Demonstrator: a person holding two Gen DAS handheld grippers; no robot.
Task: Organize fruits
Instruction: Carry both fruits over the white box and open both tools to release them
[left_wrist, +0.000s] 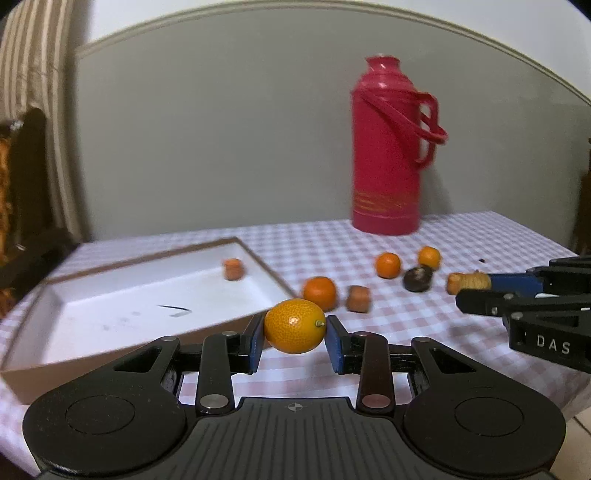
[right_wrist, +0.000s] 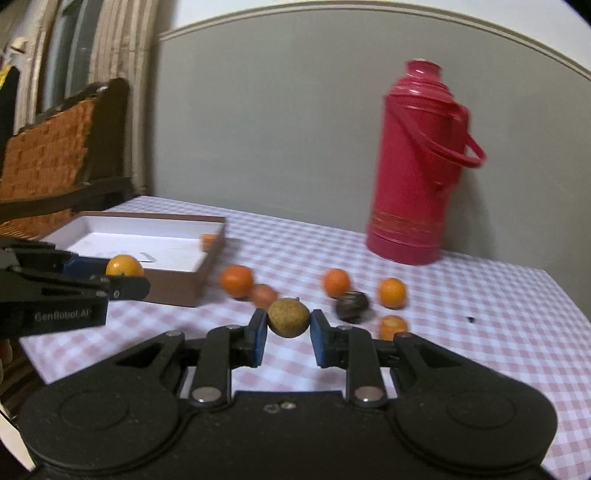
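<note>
My left gripper (left_wrist: 294, 326) is shut on a yellow-orange kumquat (left_wrist: 291, 332), held just off the near right corner of a white-lined cardboard box (left_wrist: 110, 314). One orange chunk (left_wrist: 233, 268) lies inside the box. My right gripper (right_wrist: 289, 319) is shut on a small tan-brown round fruit (right_wrist: 289, 314), lifted above the checked tablecloth (right_wrist: 480, 332). In the right wrist view the left gripper (right_wrist: 125, 277) and its kumquat (right_wrist: 125, 266) show at the left beside the box (right_wrist: 122, 236). Loose on the cloth are small oranges (left_wrist: 320, 292) (left_wrist: 388, 264) (left_wrist: 429, 256), a dark fruit (left_wrist: 417, 278) and a brownish chunk (left_wrist: 358, 298).
A tall red thermos (left_wrist: 388, 147) with a handle stands at the back of the table by the grey wall. A wicker chair back (right_wrist: 48, 155) is at the far left behind the box. The table's right edge (right_wrist: 554, 295) is near the fruit.
</note>
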